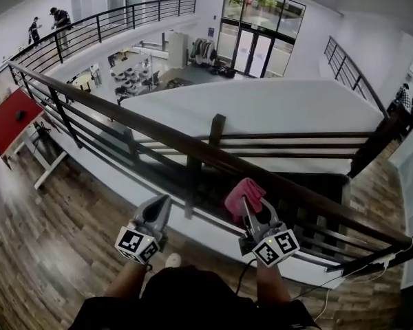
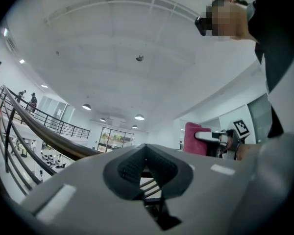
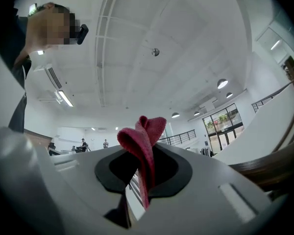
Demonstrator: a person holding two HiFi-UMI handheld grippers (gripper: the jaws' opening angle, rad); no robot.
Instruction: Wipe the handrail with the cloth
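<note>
The dark wooden handrail (image 1: 151, 126) runs from upper left to lower right across the head view. It also shows in the left gripper view (image 2: 44, 131) and in the right gripper view (image 3: 269, 168). My right gripper (image 1: 252, 206) is shut on a pink-red cloth (image 1: 242, 194), holding it just on the near side of the rail and pointing upward. The cloth (image 3: 144, 136) sticks up folded between the right gripper's (image 3: 143, 168) jaws. My left gripper (image 1: 162, 203) hovers left of it, short of the rail. The left gripper (image 2: 146, 153) holds nothing, and its jaws are together.
Metal balusters (image 1: 193, 184) and lower rails hang under the handrail, with an open stairwell beyond. A red table (image 1: 12, 119) stands at the left on the wooden floor. A white cable (image 1: 344, 280) lies at the lower right. Two people (image 1: 58, 19) stand on the far balcony.
</note>
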